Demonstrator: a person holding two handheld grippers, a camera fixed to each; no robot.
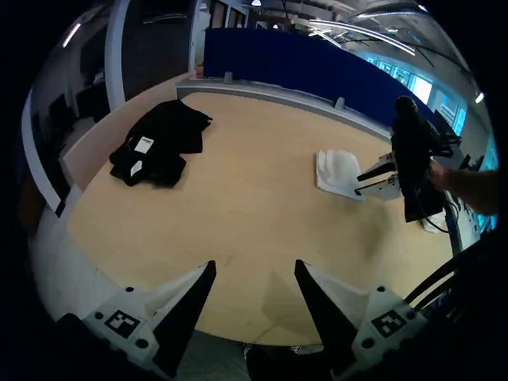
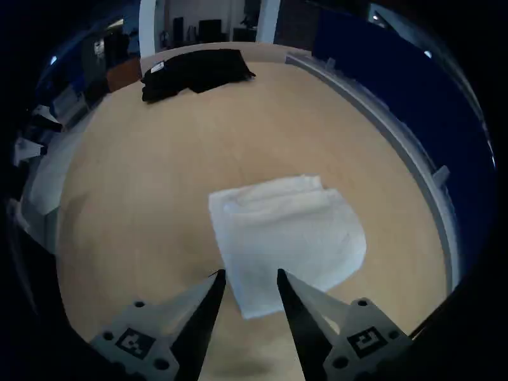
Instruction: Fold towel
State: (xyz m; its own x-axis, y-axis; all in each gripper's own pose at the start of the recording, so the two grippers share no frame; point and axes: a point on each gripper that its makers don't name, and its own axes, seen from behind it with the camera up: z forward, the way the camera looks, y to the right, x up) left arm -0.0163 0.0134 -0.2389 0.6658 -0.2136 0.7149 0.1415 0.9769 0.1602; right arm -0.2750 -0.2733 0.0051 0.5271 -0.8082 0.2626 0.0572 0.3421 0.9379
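Observation:
A folded white towel [image 1: 336,170] lies flat on the light wooden table [image 1: 254,203], towards its right side. In the right gripper view the towel [image 2: 292,232] is just ahead of my right gripper [image 2: 250,273], whose fingers stand open over the towel's near edge. The left gripper view shows that right gripper [image 1: 362,184] at the towel's right edge, held by a hand [image 1: 473,187]. My left gripper [image 1: 254,263] hangs open over the table's near edge, well away from the towel, with nothing between its fingers.
A pile of black clothing [image 1: 159,147] with white tags sits at the table's far left, and appears again as black clothing [image 2: 197,68] in the right gripper view. A blue partition [image 1: 305,63] runs behind the table. Bare tabletop lies between towel and clothing.

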